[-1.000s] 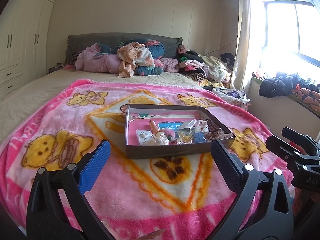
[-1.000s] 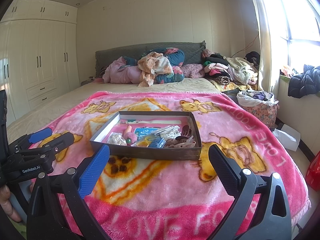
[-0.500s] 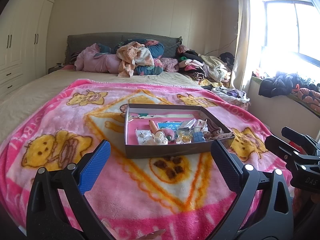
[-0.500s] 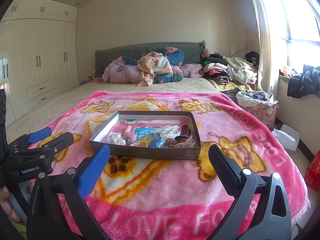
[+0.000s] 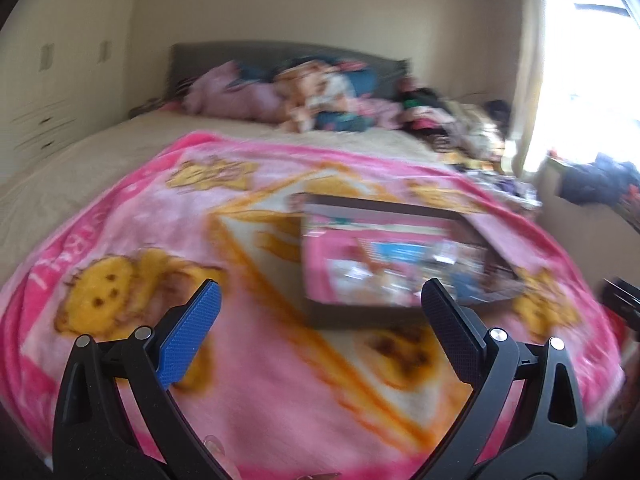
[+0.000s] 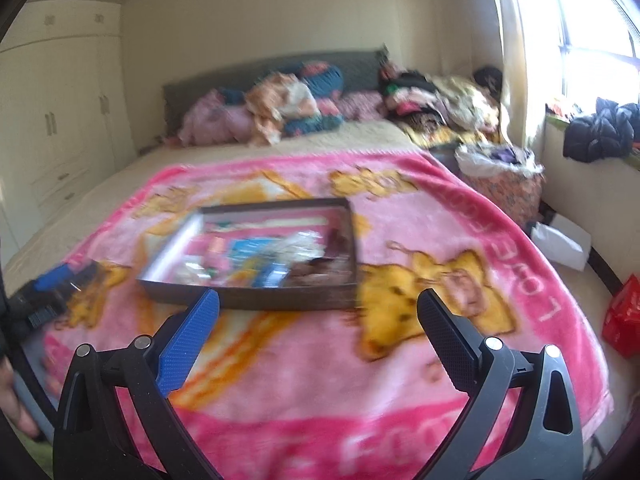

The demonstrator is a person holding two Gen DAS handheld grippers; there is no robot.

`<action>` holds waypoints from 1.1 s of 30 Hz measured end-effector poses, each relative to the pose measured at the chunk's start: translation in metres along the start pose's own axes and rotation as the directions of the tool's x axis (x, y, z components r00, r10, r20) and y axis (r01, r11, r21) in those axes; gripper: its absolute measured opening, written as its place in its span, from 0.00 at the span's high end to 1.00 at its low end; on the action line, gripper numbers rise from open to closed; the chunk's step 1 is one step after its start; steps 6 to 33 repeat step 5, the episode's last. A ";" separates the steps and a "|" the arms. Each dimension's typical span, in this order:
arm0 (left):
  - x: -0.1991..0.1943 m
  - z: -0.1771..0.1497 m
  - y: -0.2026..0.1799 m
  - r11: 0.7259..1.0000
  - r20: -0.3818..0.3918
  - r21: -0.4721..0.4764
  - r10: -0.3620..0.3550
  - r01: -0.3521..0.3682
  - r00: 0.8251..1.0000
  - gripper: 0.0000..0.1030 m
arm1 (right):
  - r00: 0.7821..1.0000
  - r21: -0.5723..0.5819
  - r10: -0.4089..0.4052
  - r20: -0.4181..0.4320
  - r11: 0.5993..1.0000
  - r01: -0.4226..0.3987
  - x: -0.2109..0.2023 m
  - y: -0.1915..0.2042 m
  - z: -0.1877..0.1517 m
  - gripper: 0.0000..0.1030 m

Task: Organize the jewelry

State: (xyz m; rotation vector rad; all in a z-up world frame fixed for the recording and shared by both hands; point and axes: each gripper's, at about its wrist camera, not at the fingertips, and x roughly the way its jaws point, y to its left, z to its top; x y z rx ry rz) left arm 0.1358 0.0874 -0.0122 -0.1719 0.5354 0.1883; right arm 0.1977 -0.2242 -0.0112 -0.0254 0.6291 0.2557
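Note:
A shallow brown box with a pink lining lies on the pink cartoon blanket and holds several small jewelry pieces and packets, blurred by motion. It also shows in the right wrist view. My left gripper is open and empty, hovering above the blanket just before the box's near wall. My right gripper is open and empty, at the box's near edge. The left gripper also shows at the left of the right wrist view.
Piled clothes and bedding lie at the grey headboard. A basket of laundry, a white bag and a red bag stand on the floor to the right. White wardrobes line the left wall.
Both grippers have moved forward and risen toward the box, which now looks larger and is seen more from above. The views are blurred by motion. Both grippers stay open.

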 end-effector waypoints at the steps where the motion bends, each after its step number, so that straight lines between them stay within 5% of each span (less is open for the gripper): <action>1: 0.014 0.006 0.019 0.997 -0.007 -0.021 0.074 -0.074 0.997 0.11 | 0.997 -0.021 -0.070 -0.033 0.997 0.069 0.022 -0.024 0.005 0.06; 5: 0.081 0.027 0.085 0.966 -0.095 -0.061 0.246 -0.253 0.965 0.11 | 0.958 -0.030 -0.213 -0.190 0.977 0.211 0.104 -0.104 0.011 0.06; 33: 0.081 0.027 0.085 0.966 -0.095 -0.061 0.246 -0.253 0.965 0.11 | 0.958 -0.030 -0.213 -0.190 0.977 0.211 0.104 -0.104 0.011 0.06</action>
